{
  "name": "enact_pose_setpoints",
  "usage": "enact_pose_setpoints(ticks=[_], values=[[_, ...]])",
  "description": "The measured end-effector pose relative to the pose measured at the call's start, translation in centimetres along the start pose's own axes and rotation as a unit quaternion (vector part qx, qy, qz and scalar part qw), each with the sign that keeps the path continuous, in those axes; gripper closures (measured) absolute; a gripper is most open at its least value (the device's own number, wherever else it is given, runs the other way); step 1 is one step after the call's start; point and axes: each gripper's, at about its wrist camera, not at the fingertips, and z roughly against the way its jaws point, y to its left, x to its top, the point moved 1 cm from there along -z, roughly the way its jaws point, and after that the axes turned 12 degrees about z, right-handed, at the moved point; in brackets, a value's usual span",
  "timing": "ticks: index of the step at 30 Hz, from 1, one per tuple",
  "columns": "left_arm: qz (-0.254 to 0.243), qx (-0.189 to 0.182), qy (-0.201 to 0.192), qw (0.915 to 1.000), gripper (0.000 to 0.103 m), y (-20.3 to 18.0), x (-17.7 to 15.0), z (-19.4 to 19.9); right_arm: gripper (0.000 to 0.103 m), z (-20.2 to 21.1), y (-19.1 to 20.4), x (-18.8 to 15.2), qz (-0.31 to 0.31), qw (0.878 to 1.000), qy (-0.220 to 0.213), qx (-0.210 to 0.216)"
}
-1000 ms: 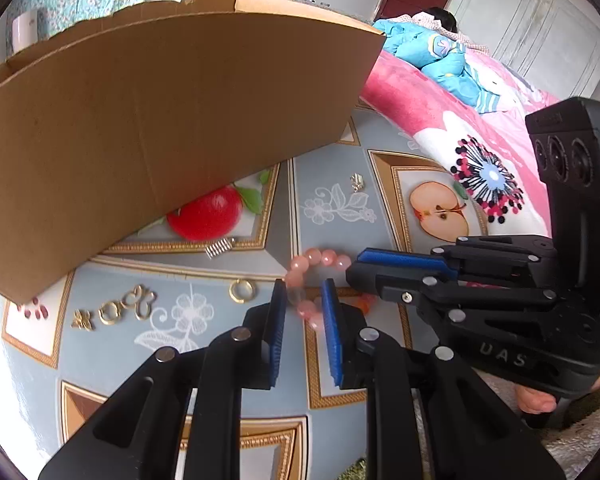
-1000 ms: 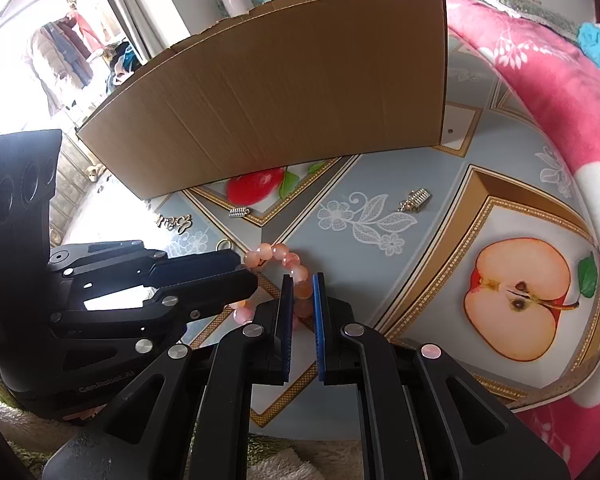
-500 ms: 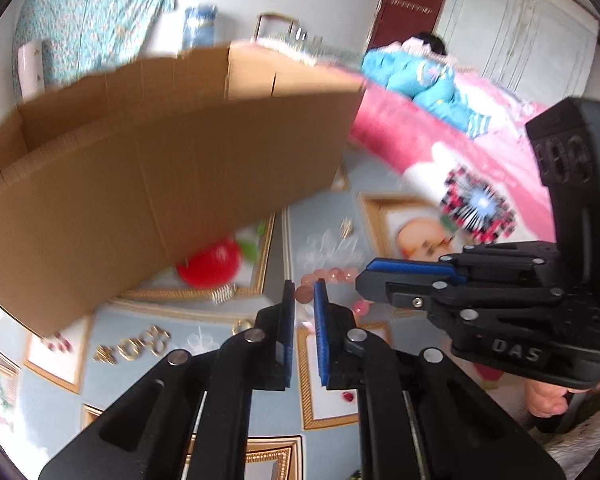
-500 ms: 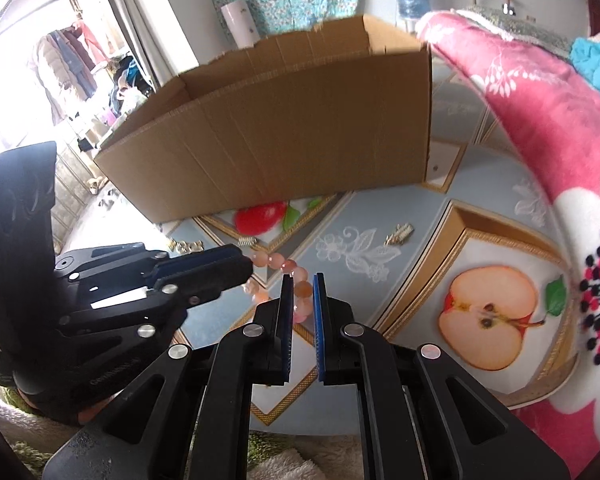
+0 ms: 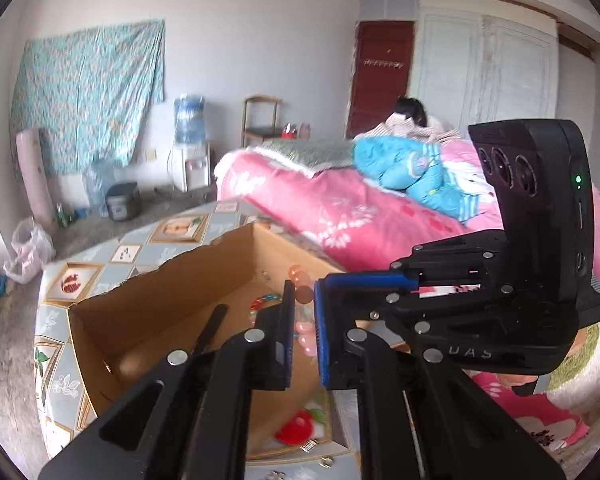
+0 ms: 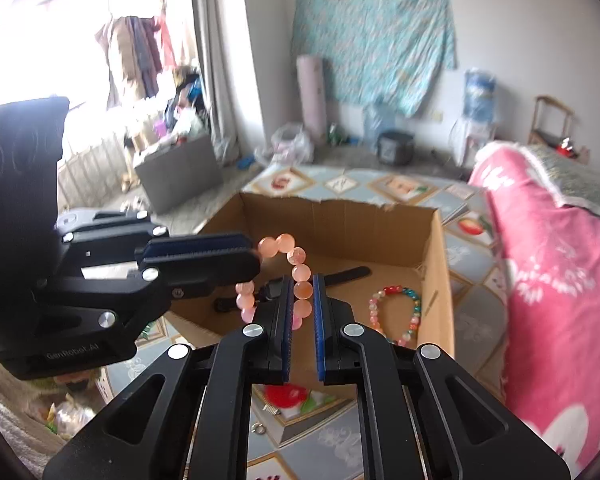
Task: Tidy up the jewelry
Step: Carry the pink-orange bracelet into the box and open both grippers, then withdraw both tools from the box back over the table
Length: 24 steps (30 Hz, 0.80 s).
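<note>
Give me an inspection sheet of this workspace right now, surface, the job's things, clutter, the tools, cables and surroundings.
Surface: patterned fruit-print cloth over the work surface.
Job's things: pink bead bracelet lifted above the open cardboard box; multicoloured bead bracelet and a dark strap-like item lie inside the box.
Clutter: small metal ring and a small clip on the cloth near the box.
Tools: left tool and right tool both shut on the pink bead bracelet.
Cables: nothing seen.
Surroundings: pink bedding, water dispenser, patterned cloth on the wall.
</note>
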Motion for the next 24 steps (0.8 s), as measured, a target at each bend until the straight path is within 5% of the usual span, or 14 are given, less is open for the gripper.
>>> enact_pose_setpoints(ticks=[5,12,17,19,24], values=[[0.047,0.009,0.125,0.991,0.094,5.1,2.0,-7.1,0.096,-8.4,-2.9,1.0,-0.004,0.99,0.126,0.07],[0.115,0.031,0.261,0.9579,0.094,8.7,0.7,-13.9,0.094,-15.1,-4.4,-0.1,-0.026,0.963,0.252,0.092],[0.147,0.042,0.285,0.9461,0.091,10.4,0.0,-14.5,0.09,-15.2,-6.1,0.5,-0.039,0.966,0.245,0.064],[0.157,0.046,0.285,0.9444,0.081,10.7,0.0,-14.3,0.088,-14.2,-6.4,0.7,-0.042,0.97,0.231,0.056],[0.155,0.058,0.262,0.9508,0.068,10.5,0.9,-12.5,0.077,-10.4,-6.5,1.8,-0.034,0.982,0.185,0.02]])
